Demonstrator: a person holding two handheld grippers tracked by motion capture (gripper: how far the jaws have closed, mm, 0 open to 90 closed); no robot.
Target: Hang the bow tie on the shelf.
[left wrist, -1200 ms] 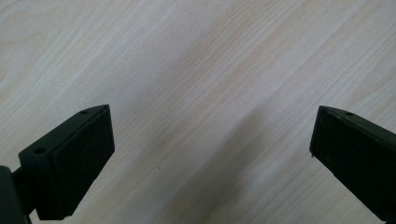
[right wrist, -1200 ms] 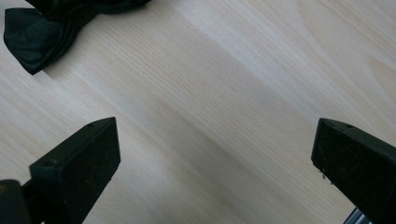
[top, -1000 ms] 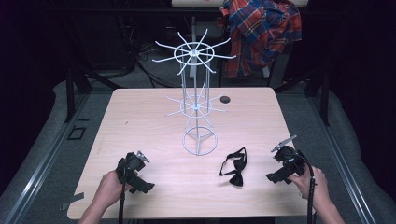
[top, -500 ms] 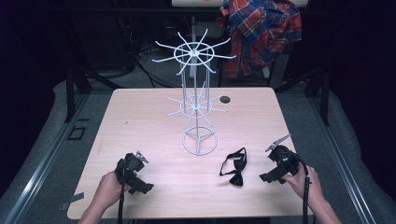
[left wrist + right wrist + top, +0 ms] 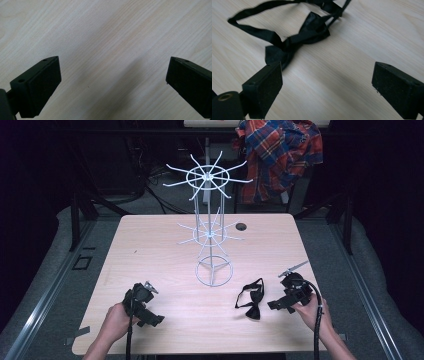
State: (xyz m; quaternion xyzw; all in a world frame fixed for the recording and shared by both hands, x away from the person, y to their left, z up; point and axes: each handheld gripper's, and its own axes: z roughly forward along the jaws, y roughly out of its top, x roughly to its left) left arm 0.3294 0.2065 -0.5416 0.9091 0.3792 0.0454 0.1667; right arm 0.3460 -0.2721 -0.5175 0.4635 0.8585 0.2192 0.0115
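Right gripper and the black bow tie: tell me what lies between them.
Only bare tabletop. In the right gripper view, the right gripper has open fingers with light wood between them, and the black bow tie lies just beyond, untouched.

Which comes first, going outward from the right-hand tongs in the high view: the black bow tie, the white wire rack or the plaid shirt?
From the right tongs:
1. Black bow tie, lying on the table just to their left.
2. White wire rack, standing mid-table, farther left and back.
3. Plaid shirt, hanging behind the table's far edge.

satin cloth bow tie (image 5: 294, 40), matt wood table (image 5: 150, 250)
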